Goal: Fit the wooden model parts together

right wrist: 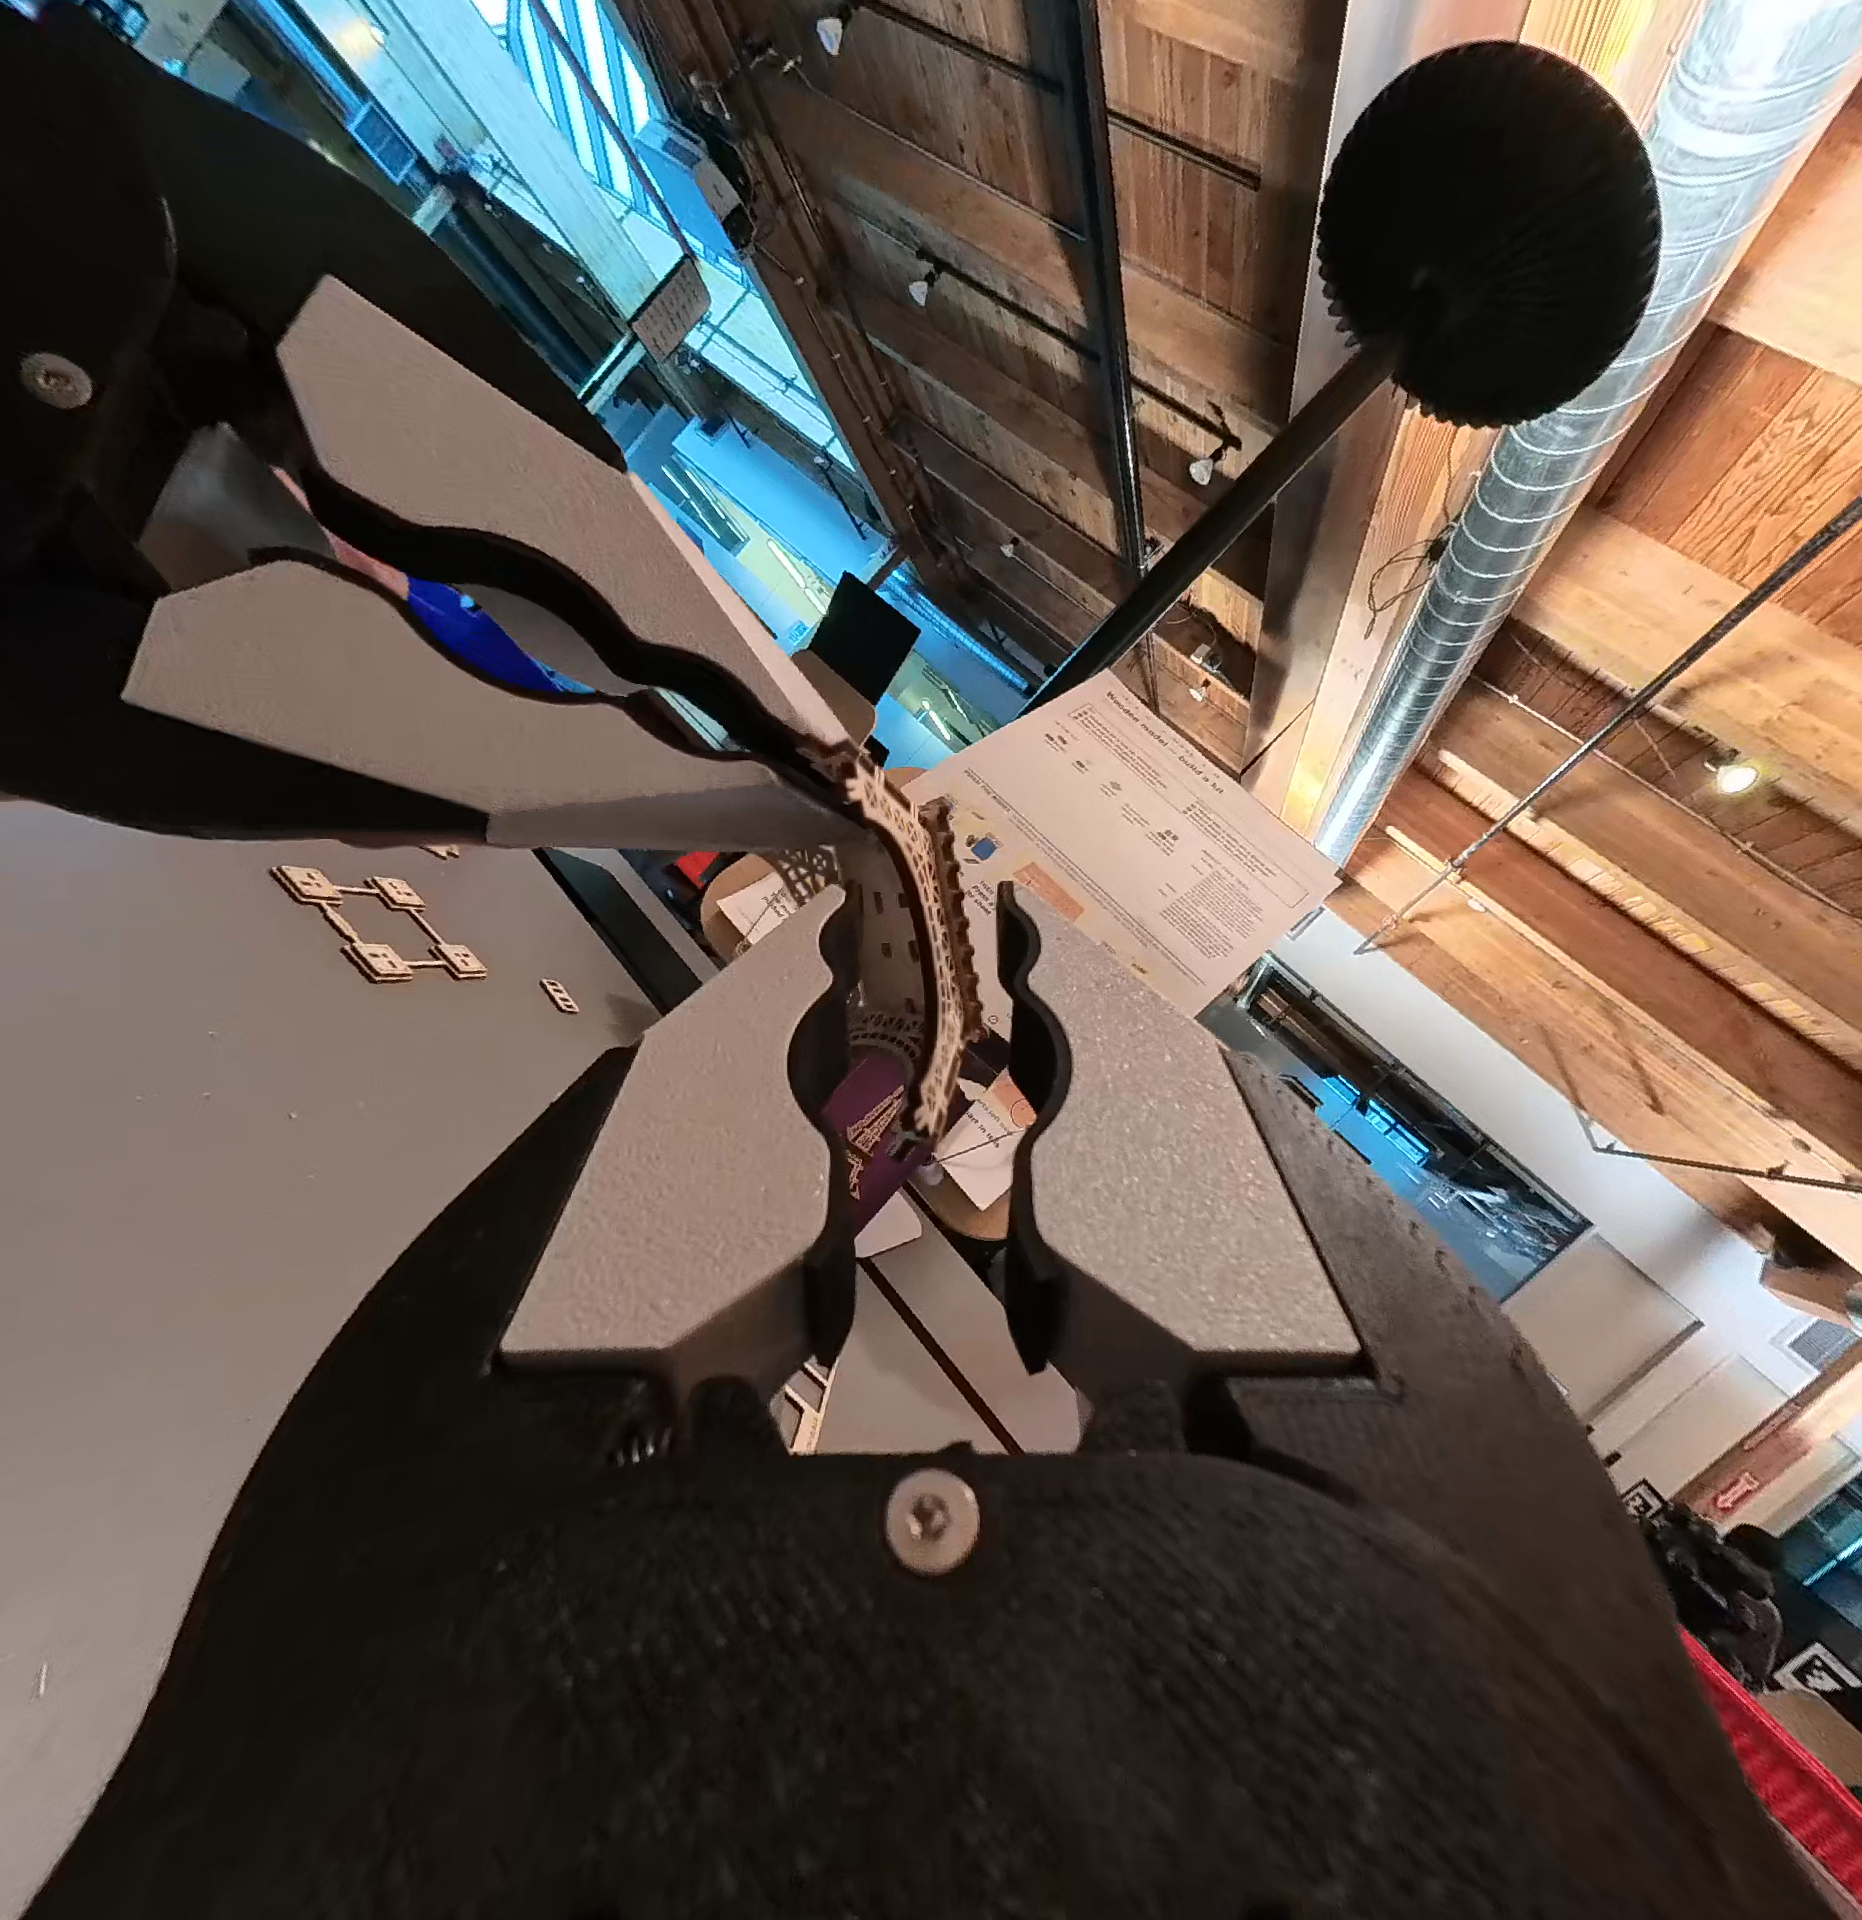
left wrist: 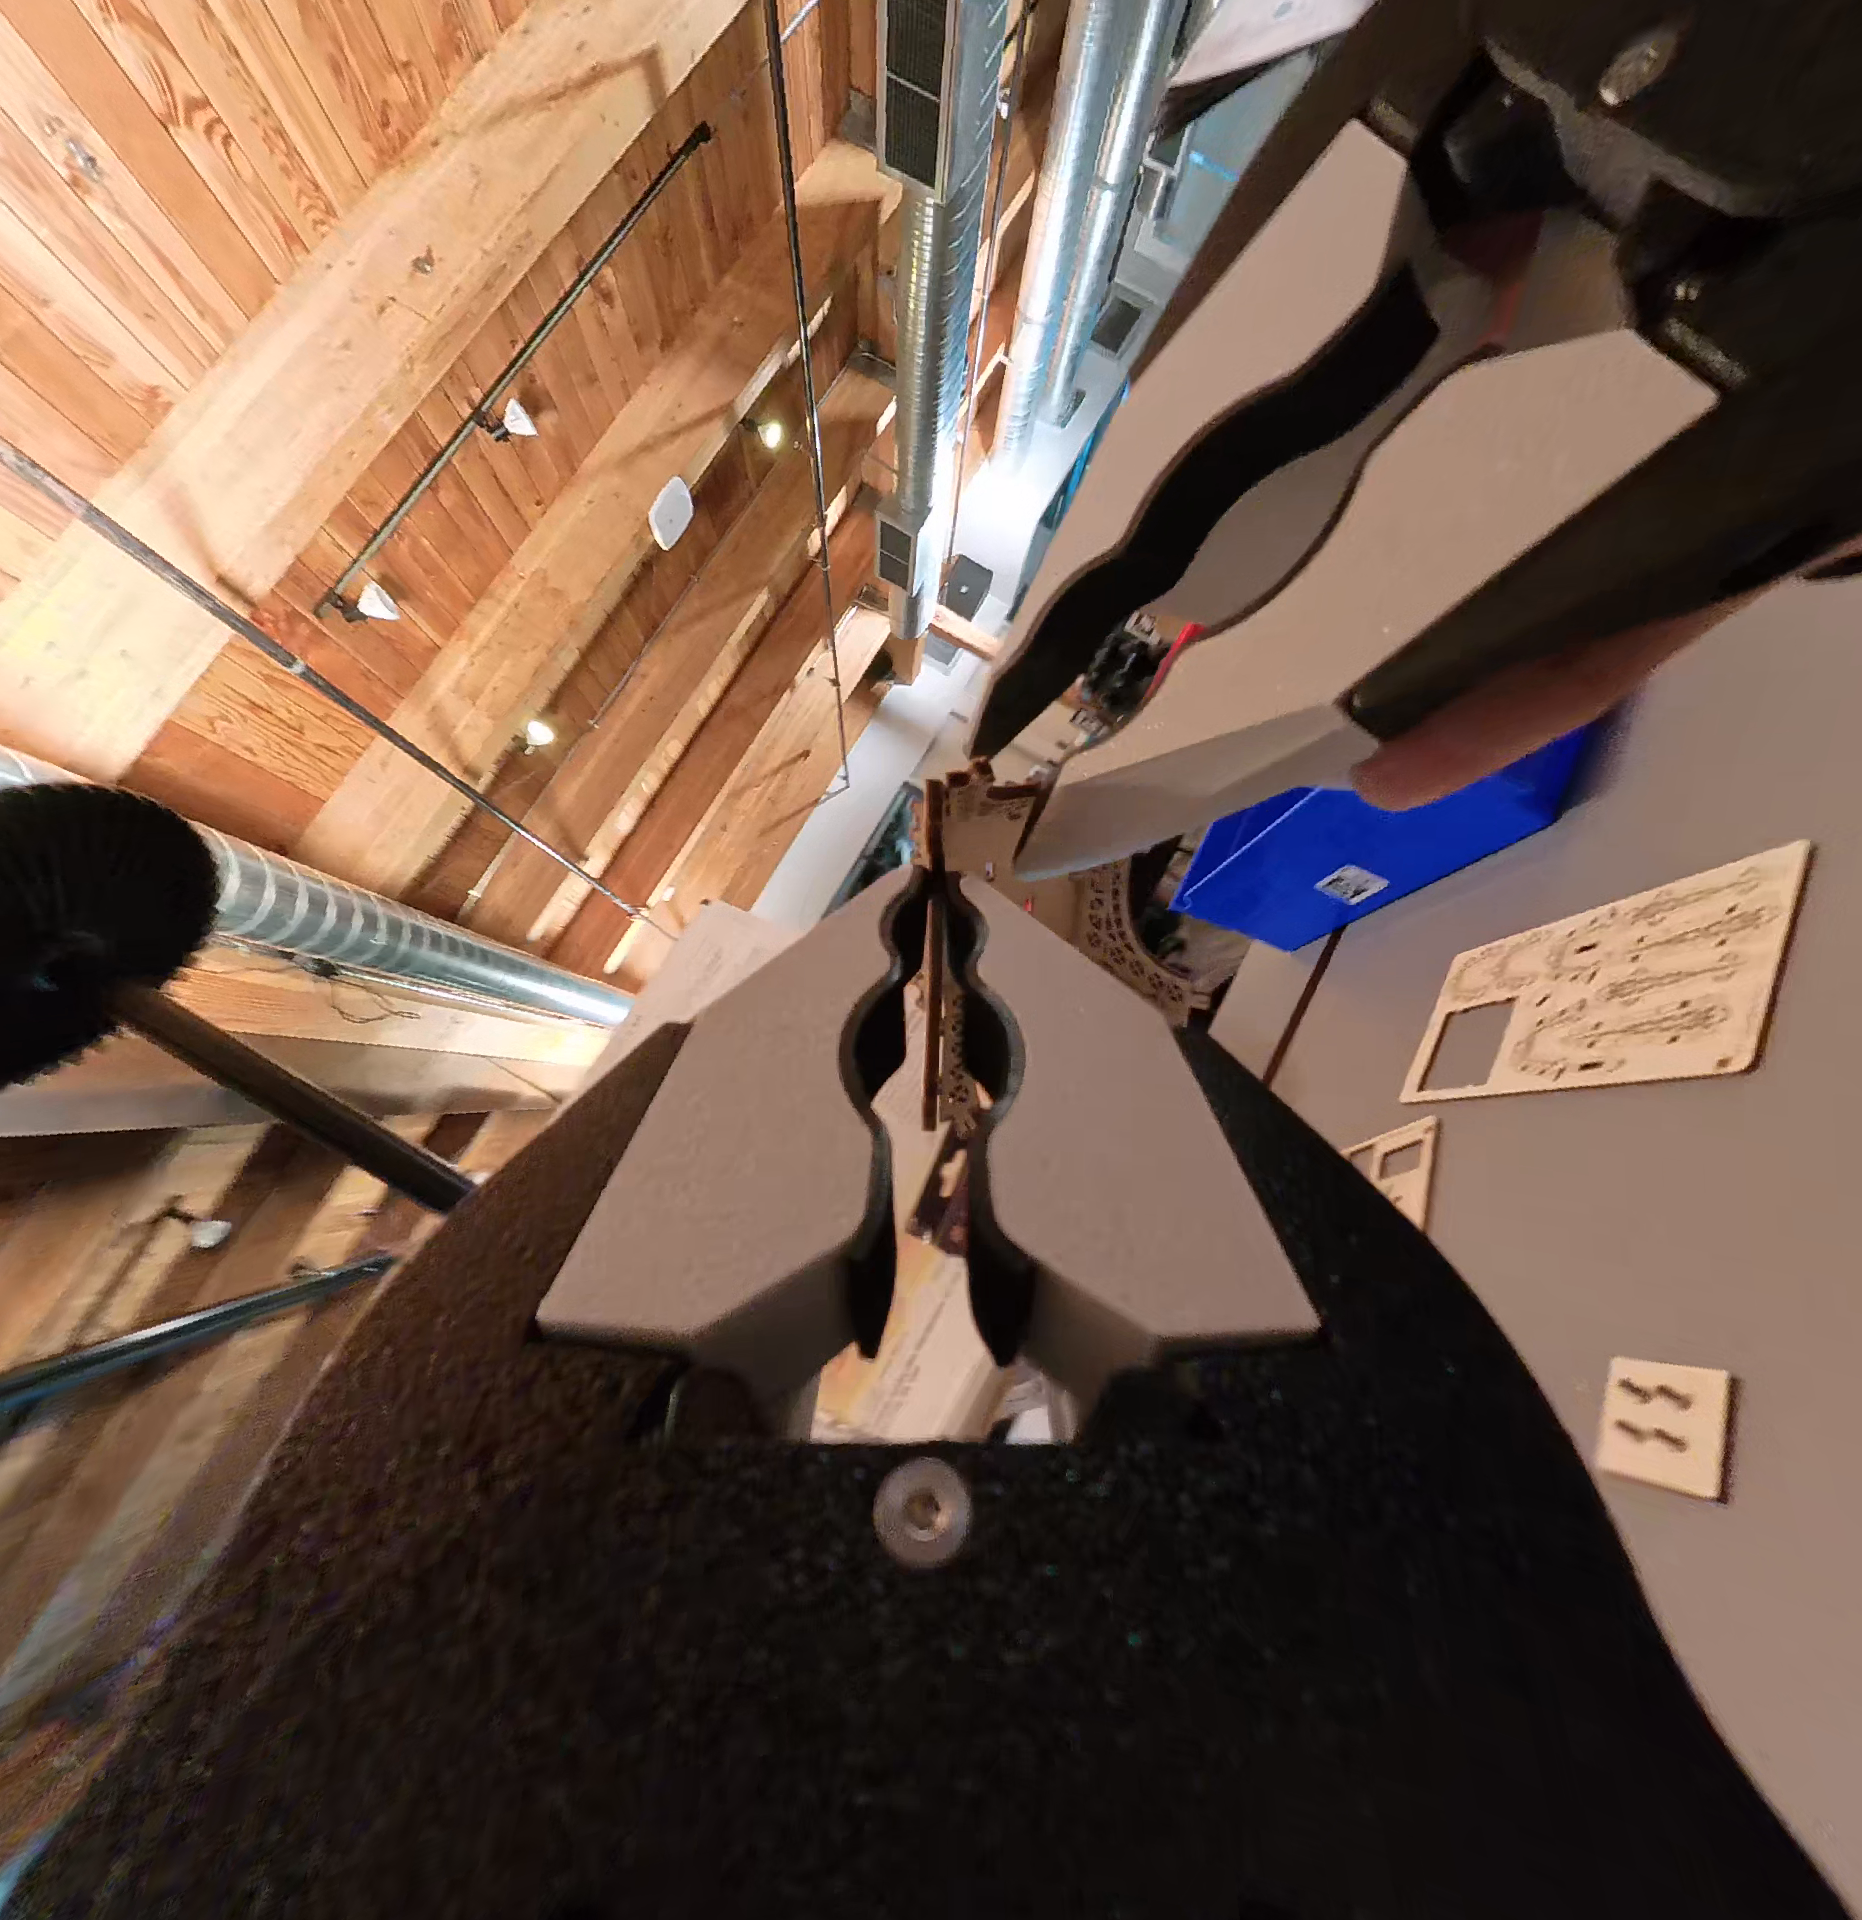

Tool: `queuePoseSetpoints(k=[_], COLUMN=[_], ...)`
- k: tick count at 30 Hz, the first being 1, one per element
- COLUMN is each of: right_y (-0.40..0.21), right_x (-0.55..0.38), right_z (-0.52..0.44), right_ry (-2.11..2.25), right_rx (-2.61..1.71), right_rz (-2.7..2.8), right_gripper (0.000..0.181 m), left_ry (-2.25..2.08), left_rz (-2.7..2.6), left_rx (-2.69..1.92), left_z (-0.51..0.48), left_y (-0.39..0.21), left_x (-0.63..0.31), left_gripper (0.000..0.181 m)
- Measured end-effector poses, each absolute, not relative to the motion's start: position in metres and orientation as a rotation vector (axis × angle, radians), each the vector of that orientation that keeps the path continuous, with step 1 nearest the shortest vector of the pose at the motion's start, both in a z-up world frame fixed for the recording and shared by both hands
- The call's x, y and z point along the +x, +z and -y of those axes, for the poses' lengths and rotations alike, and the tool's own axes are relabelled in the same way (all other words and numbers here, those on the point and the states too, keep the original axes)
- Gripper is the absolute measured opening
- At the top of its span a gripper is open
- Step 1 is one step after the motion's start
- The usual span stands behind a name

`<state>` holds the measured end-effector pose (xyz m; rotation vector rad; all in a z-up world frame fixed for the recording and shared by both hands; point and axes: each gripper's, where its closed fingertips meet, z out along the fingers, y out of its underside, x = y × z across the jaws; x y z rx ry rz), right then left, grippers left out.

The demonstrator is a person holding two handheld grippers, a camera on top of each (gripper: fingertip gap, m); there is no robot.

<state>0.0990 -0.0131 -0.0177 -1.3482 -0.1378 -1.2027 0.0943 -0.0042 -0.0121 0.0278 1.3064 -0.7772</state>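
The left hand-held gripper (left wrist: 937,904) is squeezed shut on a thin wooden model part (left wrist: 946,1023). The part stands on its edge between the two fingers. Its long side runs straight out along the fingers, away from the camera, and its top end pokes out past the tips.

The right hand-held gripper (right wrist: 922,925) comes in from the other side. Its fingers are a little apart, not squeezing. In the right wrist view a curved, lacy wooden piece (right wrist: 942,997) sits in the gap between them. It bends from the fingertips back toward the camera. I cannot tell if it touches the fingers.

In the left wrist view, the right gripper's tips are just beside the poking-out end of the held part. Both grippers meet at this one spot, up in the air above the grey tabletop (left wrist: 1675,1226).

I think the next move is to push the pieces together, and it needs the slots to line up with the thin edge. A small tilt could jam or snap the wood.

A cut-out wooden sheet (left wrist: 1602,977) and a blue bin (left wrist: 1353,862) lie off to the left gripper's right side.
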Motion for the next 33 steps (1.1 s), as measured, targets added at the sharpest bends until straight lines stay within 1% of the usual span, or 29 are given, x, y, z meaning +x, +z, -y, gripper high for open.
queuePoseSetpoints(k=[5, 8, 14, 21, 23, 25, 29, 33], right_y=[-0.014, -0.009, -0.004, -0.008, -0.011, -0.015, -0.011, -0.002], right_x=[0.097, 0.091, 0.080, 0.080, 0.081, 0.079, 0.074, 0.082], right_z=[0.014, 0.014, 0.010, 0.006, 0.003, 0.000, -0.002, 0.012], right_ry=[-1.206, -1.219, -1.224, -1.213, -1.180, -1.052, -0.558, -0.200], right_rx=[-1.309, -1.266, -1.221, -1.224, -1.246, -1.273, -1.266, -1.168], right_rz=[0.139, 0.159, 0.202, 0.215, 0.216, 0.190, 0.022, -0.184], right_gripper=[0.023, 0.022, 0.012, 0.007, 0.013, 0.020, 0.033, 0.039], left_ry=[-0.569, -0.549, -0.558, -0.423, -0.371, -0.303, -0.153, -0.077], left_rz=[-1.245, -1.220, -1.207, -1.181, -1.165, -1.136, -1.080, -1.019], left_rx=[0.106, 0.117, 0.108, 0.147, 0.152, 0.163, 0.221, 0.259], left_z=[0.003, 0.004, 0.002, 0.000, -0.002, -0.004, -0.006, -0.010], left_y=[-0.008, -0.003, 0.001, 0.005, 0.007, 0.010, 0.009, 0.010], left_x=[0.094, 0.092, 0.089, 0.089, 0.089, 0.089, 0.091, 0.091], left_gripper=[0.000, 0.000, 0.000, 0.000, 0.000, 0.000, 0.000, 0.000])
